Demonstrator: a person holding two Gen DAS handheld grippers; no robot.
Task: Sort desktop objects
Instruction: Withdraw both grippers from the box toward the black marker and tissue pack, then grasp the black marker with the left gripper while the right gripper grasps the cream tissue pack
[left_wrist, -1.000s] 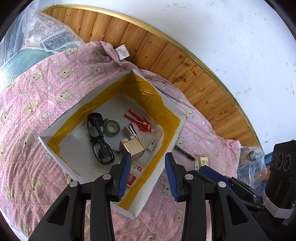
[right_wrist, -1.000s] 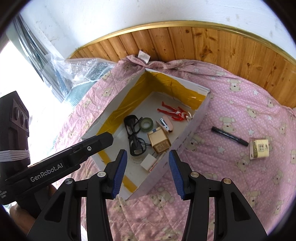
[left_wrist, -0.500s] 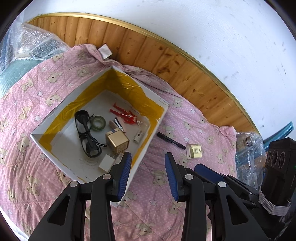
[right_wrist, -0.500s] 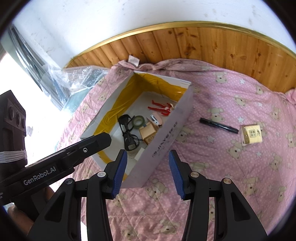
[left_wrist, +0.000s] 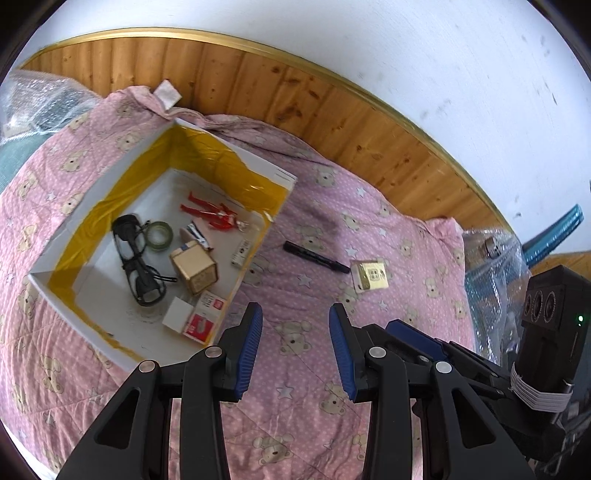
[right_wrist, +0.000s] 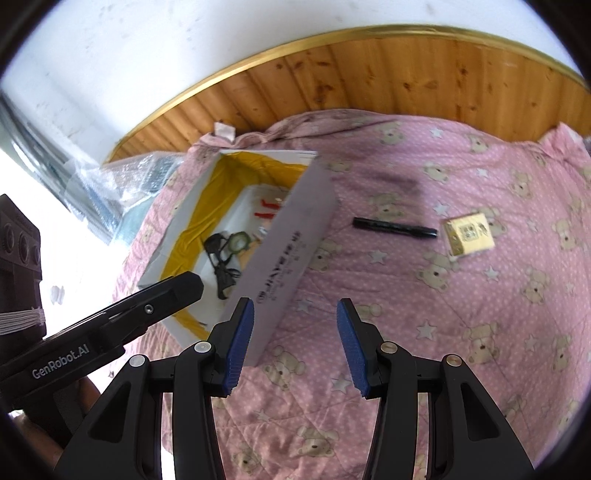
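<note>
A white cardboard box (left_wrist: 110, 192) (right_wrist: 291, 254) lined with yellow tape lies on a pink bear-print quilt. Inside it I see black glasses (left_wrist: 136, 254), a green tape roll (left_wrist: 159, 236), a red figure (left_wrist: 210, 212), a brown cube box (left_wrist: 194, 267) and small cartons. On the quilt right of the box lie a black marker (left_wrist: 316, 257) (right_wrist: 394, 227) and a gold packet (left_wrist: 370, 276) (right_wrist: 469, 233). My left gripper (left_wrist: 294, 347) is open and empty, above the quilt beside the box's near corner. My right gripper (right_wrist: 294, 347) is also open and empty, well short of the marker.
A wooden headboard (left_wrist: 295, 96) and a white wall border the far side of the quilt. Bubble-wrapped bundles sit at the far left (left_wrist: 33, 103) and at the right (left_wrist: 491, 258). The quilt (right_wrist: 443, 332) between the grippers and the marker is bare.
Both grippers have pulled back from over the box and swung right, so the marker and gold packet now sit nearer the centre. Both stay open and empty.
</note>
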